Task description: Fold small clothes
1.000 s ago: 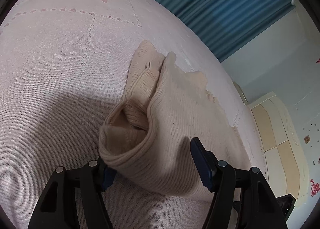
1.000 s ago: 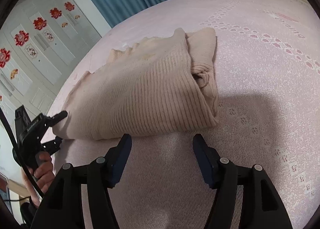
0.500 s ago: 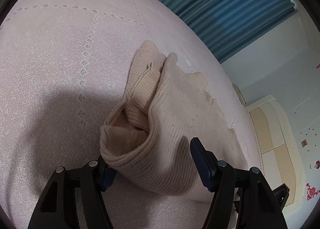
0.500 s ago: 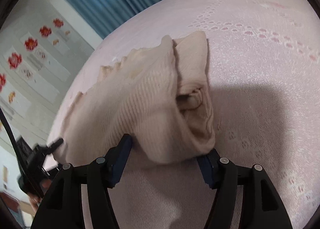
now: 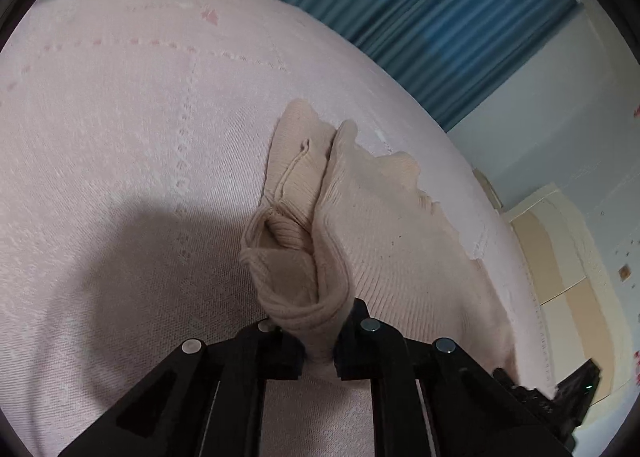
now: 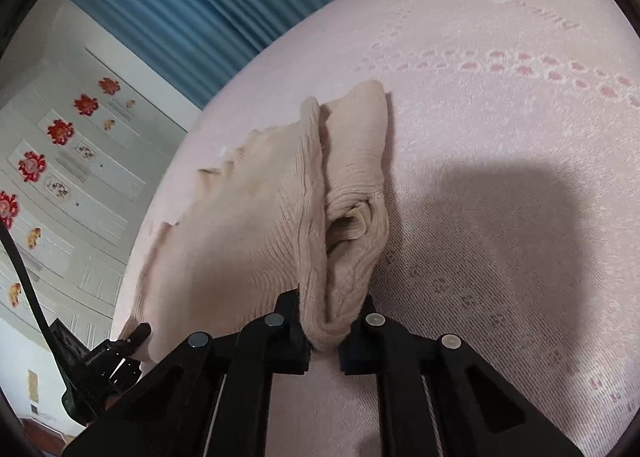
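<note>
Grippers, left (image 5: 320, 341) and right (image 6: 325, 331), pinch beige sweater (image 5: 384, 241).

The left claw (image 5: 320, 341) is matte black plastic with angular, triangulated arms, each carrying round silver screw heads. The right claw (image 6: 324, 337) has the same black frame and silver screws, with a thin pale cord along its inner right arm. In the right wrist view, the other unit's black body bears small white lettering and a black cable (image 6: 22, 269).
</note>
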Demonstrator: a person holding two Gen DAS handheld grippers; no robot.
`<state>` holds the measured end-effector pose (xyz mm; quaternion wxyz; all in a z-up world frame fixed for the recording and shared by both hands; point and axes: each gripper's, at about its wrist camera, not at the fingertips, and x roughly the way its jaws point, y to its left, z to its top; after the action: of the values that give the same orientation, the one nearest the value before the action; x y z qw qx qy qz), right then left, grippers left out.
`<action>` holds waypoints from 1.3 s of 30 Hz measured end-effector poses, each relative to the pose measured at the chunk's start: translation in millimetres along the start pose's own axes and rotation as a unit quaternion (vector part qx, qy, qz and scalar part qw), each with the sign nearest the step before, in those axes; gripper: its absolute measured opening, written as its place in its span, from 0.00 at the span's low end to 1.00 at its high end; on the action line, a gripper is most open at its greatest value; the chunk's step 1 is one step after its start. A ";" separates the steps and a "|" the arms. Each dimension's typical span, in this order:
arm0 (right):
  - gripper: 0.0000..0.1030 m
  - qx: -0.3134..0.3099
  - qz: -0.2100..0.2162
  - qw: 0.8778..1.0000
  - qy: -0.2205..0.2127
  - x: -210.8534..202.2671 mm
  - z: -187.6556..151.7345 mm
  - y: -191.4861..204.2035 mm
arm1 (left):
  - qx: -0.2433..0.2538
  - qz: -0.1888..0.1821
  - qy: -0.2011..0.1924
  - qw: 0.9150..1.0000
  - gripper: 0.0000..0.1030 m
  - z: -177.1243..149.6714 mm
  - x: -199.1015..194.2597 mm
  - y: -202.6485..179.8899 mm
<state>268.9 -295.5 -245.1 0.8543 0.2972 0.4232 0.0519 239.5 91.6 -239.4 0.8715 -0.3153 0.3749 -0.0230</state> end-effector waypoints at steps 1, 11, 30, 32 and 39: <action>0.09 -0.006 -0.002 1.000 -0.002 -3.3 -1.6 2.7 | 0.004 0.002 -0.002 1.000 0.10 -1.0 -2.7 -0.7; 0.08 -0.030 -0.019 0.999 0.003 -56.0 -27.4 6.8 | 0.036 -0.006 0.020 0.999 0.10 -31.8 -50.8 4.9; 0.26 -0.069 -0.112 0.991 0.002 -142.7 -103.1 -4.4 | 0.101 0.030 0.050 0.993 0.24 -72.8 -112.1 7.5; 0.34 -0.101 -0.136 0.985 -0.012 -152.2 -105.5 5.5 | 0.094 0.034 0.029 0.995 0.45 -68.8 -122.7 13.2; 0.48 -0.181 -0.141 0.972 -0.047 -164.1 -87.7 54.6 | 0.092 0.011 -0.003 0.996 0.65 -33.0 -131.3 28.7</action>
<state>107.2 -266.0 -142.1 0.9117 0.0773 0.4035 -0.0078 117.5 133.3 -188.9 0.8980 -0.2300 0.3722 -0.0473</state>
